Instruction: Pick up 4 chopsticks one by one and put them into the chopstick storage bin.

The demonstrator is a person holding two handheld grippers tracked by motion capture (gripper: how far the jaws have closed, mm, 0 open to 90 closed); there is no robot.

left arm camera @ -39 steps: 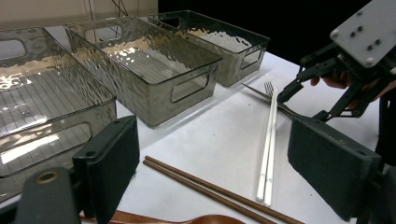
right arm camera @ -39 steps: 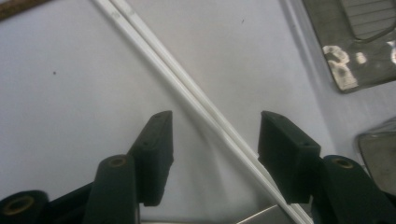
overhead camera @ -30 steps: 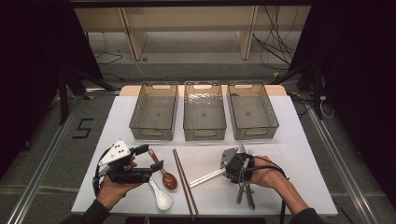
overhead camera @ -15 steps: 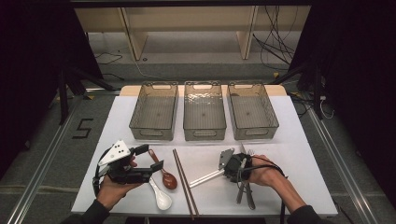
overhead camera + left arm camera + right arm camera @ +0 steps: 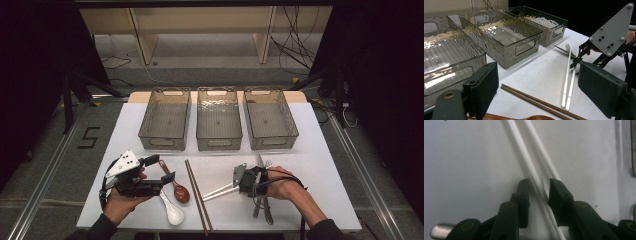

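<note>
Two white chopsticks (image 5: 534, 167) lie crossed on the white table (image 5: 320, 150), and I bring the right gripper (image 5: 539, 187) down over them, its jaws partly spread on either side, not yet pinching, likely so both lift together. My left gripper (image 5: 537, 90) waits wide open near the brown chopsticks (image 5: 536, 101), clear of three empty bins (image 5: 219, 120).

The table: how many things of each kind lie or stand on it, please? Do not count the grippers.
Clear bins: 3
Spoons, one white and one brown: 2
Brown chopsticks: 2
White chopsticks: 2
Metal cutlery by the right hand, including a fork: count unclear, partly hidden
Total: 9, plus the metal cutlery
</note>
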